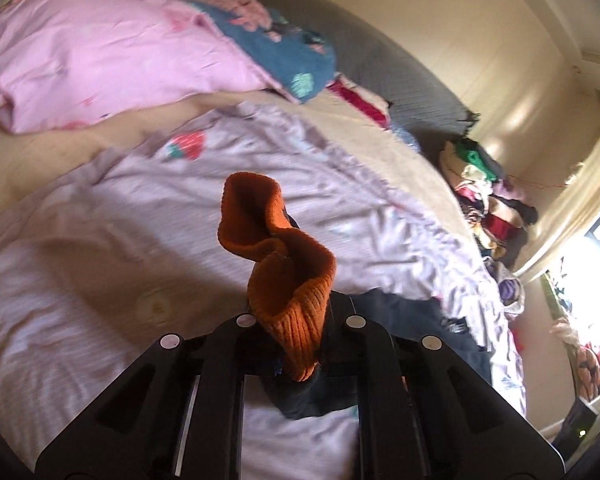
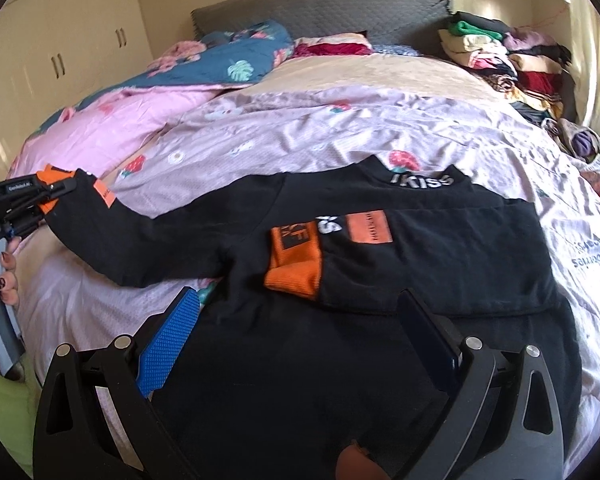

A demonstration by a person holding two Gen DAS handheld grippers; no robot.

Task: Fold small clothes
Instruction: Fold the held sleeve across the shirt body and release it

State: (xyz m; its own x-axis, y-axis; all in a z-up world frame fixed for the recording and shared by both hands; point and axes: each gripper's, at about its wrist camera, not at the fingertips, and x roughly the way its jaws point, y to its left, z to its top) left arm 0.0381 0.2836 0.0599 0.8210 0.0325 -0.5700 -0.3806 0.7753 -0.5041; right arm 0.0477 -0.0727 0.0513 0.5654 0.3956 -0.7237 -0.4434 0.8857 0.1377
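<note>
Two claws work over one black sweatshirt [image 2: 400, 256] spread on the bed's lilac strawberry-print sheet [image 2: 300, 140]. At the far left of the right wrist view, a hand [image 2: 4, 264] with dark-painted nails grips the grey handle of the left claw [image 2: 62, 190], whose jaws are clamped on the sleeve's orange ribbed cuff [image 2: 46, 176]; the sleeve runs from there to the right, raised off the sheet toward the garment's body. In the left wrist view that same cuff [image 1: 284, 280] bulges up between the closed black fingers, with dark fabric hanging under it.

Further right, the sweatshirt's body lies flat, its collar with white lettering toward the headboard, and the other sleeve is folded across the chest so that its orange cuff [image 2: 296, 272] rests near the middle. The right claw [image 2: 304, 328] stands open above the lower part of the garment, one blue ribbed pad [image 2: 172, 336] at the left and a darker one at the right, nothing pressed between them.

Behind, a pink quilt [image 2: 112, 128] sits left, and a stack of folded clothes [image 2: 508, 60] sits at the bed's far right corner.
</note>
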